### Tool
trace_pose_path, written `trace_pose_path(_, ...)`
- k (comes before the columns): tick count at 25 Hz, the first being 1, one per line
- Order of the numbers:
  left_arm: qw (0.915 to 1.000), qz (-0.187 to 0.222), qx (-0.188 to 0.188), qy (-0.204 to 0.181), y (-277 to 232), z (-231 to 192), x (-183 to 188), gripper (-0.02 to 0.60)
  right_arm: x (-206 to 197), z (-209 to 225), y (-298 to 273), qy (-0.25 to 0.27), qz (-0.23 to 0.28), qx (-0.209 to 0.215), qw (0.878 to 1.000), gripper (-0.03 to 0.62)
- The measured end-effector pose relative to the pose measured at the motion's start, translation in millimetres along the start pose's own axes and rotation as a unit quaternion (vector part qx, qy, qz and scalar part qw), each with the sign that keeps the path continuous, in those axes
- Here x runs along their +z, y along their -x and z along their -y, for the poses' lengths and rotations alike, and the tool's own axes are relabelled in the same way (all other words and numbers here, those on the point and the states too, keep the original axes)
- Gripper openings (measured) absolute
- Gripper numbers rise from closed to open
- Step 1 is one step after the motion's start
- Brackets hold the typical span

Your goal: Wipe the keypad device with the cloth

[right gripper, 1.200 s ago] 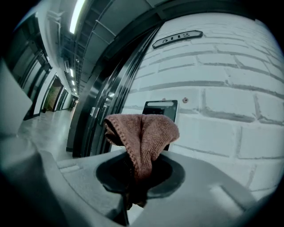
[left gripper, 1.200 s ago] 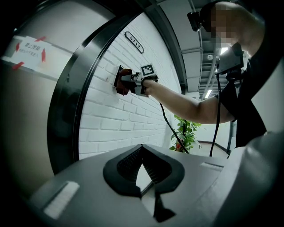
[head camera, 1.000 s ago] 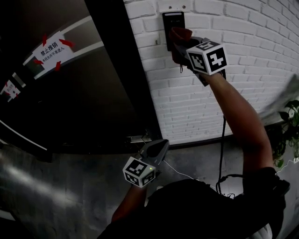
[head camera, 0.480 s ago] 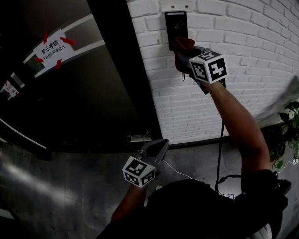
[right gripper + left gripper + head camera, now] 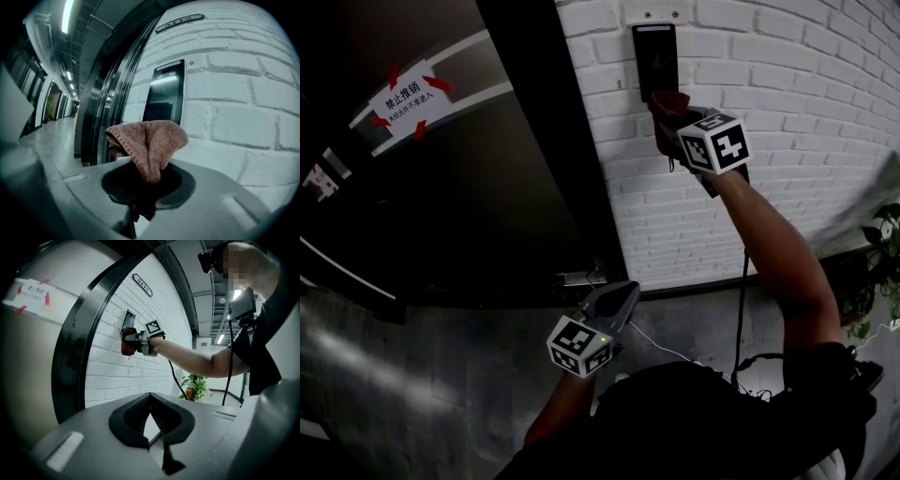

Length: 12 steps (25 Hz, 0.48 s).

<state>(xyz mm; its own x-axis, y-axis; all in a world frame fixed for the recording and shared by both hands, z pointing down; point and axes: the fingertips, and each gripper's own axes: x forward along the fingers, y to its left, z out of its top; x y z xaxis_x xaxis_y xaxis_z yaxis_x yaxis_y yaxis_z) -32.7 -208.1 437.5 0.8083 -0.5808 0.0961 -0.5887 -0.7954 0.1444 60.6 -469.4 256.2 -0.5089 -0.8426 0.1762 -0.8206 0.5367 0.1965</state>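
Observation:
The keypad device (image 5: 654, 58) is a black upright panel fixed on the white brick wall; it also shows in the right gripper view (image 5: 165, 91) and, small, in the left gripper view (image 5: 127, 320). My right gripper (image 5: 671, 116) is shut on a reddish-brown cloth (image 5: 667, 103), held at the wall just under the panel's lower edge. In the right gripper view the cloth (image 5: 150, 140) bunches up out of the gripper (image 5: 146, 183) and hides the panel's lower part. My left gripper (image 5: 622, 296) hangs low by my waist, shut, with nothing in it (image 5: 150, 401).
A dark door and frame (image 5: 534, 169) fill the left, with a taped white sign (image 5: 403, 98) and a metal latch (image 5: 578, 277). A black cable (image 5: 743, 281) hangs down the wall. A potted plant (image 5: 877, 262) stands at the right. A number plate (image 5: 142, 283) is above the keypad.
My right gripper has slid the cloth down the wall, from over the keypad's lower part to just below it. The left gripper has stayed put.

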Motion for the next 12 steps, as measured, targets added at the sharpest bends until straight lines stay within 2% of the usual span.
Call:
trace_pose_path(4, 1.0, -0.001, 0.002, 0.001, 2.3, -0.6, -0.5, 0.017, -8.3, -8.7, 4.3, -0.005, -0.008, 0.013, 1.0, 0.046)
trace_pose_path(7, 1.0, -0.001, 0.002, 0.0, 2.2, -1.2, -0.4, 0.017, -3.3, -14.0, 12.4, -0.008, 0.006, 0.019, 1.0, 0.046)
trace_pose_path(12, 1.0, -0.002, -0.001, 0.0, 0.3, 0.9, -0.4, 0.017, 46.1, -15.8, 38.7, -0.008, 0.069, 0.021, 0.997, 0.047)
